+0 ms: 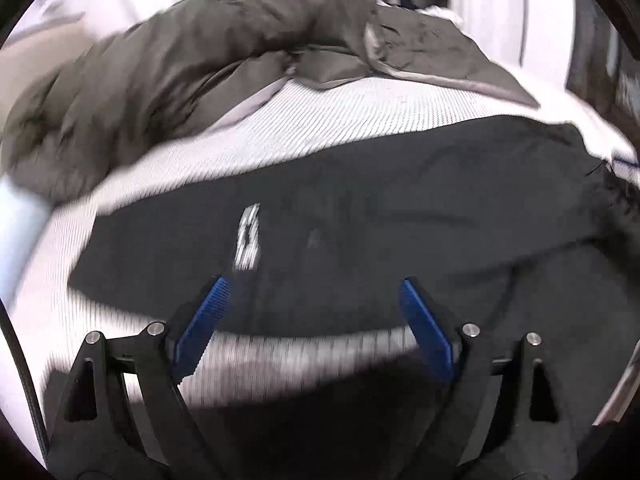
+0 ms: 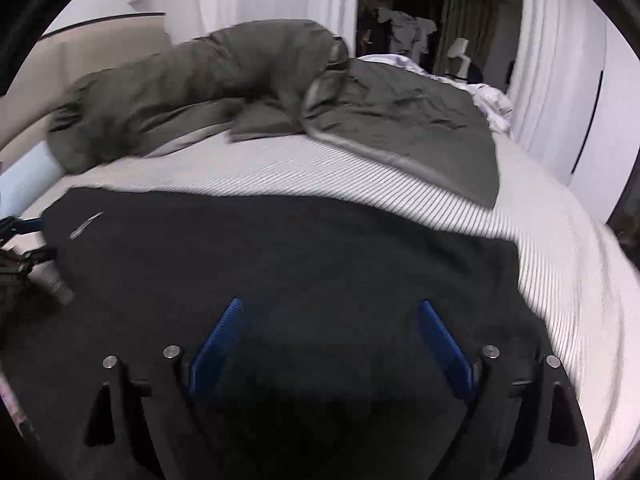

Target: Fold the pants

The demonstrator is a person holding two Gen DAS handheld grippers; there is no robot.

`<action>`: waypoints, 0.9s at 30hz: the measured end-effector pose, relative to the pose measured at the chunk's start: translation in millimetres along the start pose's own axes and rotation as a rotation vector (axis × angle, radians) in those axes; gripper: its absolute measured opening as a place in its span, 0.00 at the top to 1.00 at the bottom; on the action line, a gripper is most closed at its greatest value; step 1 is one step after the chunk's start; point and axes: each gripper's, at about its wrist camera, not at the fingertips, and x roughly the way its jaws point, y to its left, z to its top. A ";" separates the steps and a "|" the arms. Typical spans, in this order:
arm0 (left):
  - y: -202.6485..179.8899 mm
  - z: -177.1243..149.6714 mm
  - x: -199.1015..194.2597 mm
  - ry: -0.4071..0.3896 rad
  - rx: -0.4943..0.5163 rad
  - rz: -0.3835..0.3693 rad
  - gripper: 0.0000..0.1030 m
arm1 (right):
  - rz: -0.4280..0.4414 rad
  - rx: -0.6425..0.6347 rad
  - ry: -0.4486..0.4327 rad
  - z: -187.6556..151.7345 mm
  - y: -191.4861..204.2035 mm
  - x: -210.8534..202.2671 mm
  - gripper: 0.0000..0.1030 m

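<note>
Black pants [image 1: 360,216] lie spread flat on the white ribbed bed cover [image 1: 340,120], taking up the near part of the bed in both wrist views. Their far edge runs straight across the cover. A small pale printed mark [image 1: 249,236] sits on the fabric toward the left end; it is blurred and cannot be read.

Left gripper [image 1: 314,308]: jaws wide apart, blue pads [image 1: 204,320] bare, nothing between them. It hovers over the near edge of the pants, where a strip of cover shows just below the fabric. Whether the tips touch the cloth cannot be told.

Right gripper [image 2: 330,336]: jaws also wide, blue pads [image 2: 220,340] bare, nothing gripped, pants directly beneath. Contact again unclear.

Pants' right end is cut off by the lens rim in the left view; their near edge is hidden under the gripper body in the right view. Both frames are motion-smeared, worst at the edges.

An olive-grey duvet [image 2: 240,80] lies bunched at the far side of the bed, well apart from the pants. At the left rim of the right view a dark object with a blue part [image 2: 20,226] is too cropped to identify.
</note>
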 end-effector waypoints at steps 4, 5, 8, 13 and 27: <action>14.7 -59.5 -4.5 0.068 0.060 -0.034 0.15 | -0.008 -0.144 0.020 -51.9 64.8 -16.2 0.12; 16.4 -75.3 -6.6 0.077 0.076 0.019 0.15 | -0.048 -0.207 0.029 -68.8 77.2 -16.7 0.12; 38.2 -101.5 -21.3 0.042 0.022 0.009 0.13 | -0.104 -0.253 0.054 -106.7 80.0 -25.9 0.12; 119.2 -131.5 -43.0 0.033 -0.101 0.147 0.07 | -0.325 -0.069 0.078 -131.8 -11.3 -52.2 0.12; 189.4 -153.9 -54.0 0.061 -0.130 0.307 0.06 | -0.169 0.005 0.059 -157.4 -22.5 -97.0 0.12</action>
